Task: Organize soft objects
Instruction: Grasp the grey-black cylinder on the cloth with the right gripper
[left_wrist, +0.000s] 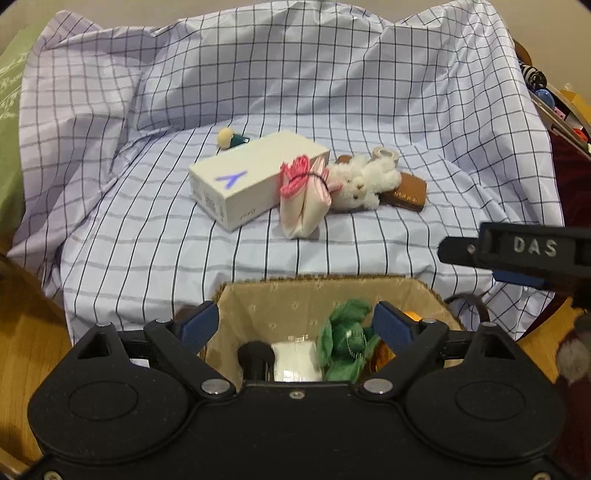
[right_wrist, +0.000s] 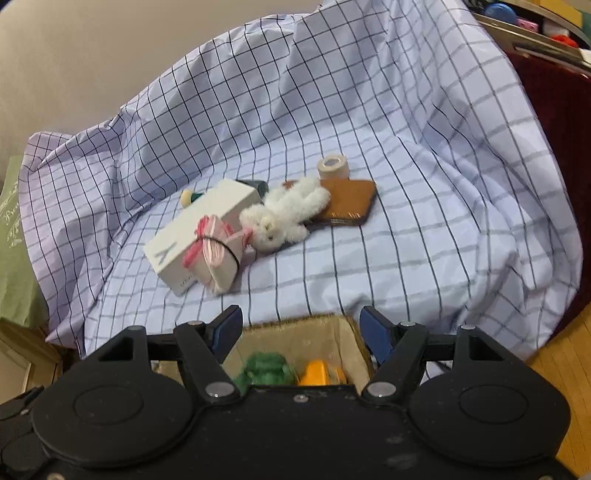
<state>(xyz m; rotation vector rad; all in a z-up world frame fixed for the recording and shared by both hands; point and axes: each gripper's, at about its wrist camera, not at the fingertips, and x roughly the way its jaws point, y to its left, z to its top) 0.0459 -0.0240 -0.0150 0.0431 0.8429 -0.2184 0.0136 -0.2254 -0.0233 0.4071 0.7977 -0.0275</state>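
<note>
Hovering with jaws apart and empty, both grippers (left_wrist: 295, 323) (right_wrist: 301, 330) leave the green plush (left_wrist: 345, 345) in the basket (left_wrist: 255, 306); the white bear (left_wrist: 364, 182) and pink pouch (left_wrist: 304, 201) remain outside.

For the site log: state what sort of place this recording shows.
Probably a lived-in home room, not a lab: a checked sheet draped over furniture, a wooden floor, cluttered shelves, and a fabric-lined basket for sorting small soft things.

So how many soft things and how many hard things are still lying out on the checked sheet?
Soft: 2 (white teddy, pink-ribboned cloth bundle)
Hard: 3 (white box, brown wallet, tape roll)
Unclear: 1 (small pompom item)
Total: 6
</note>
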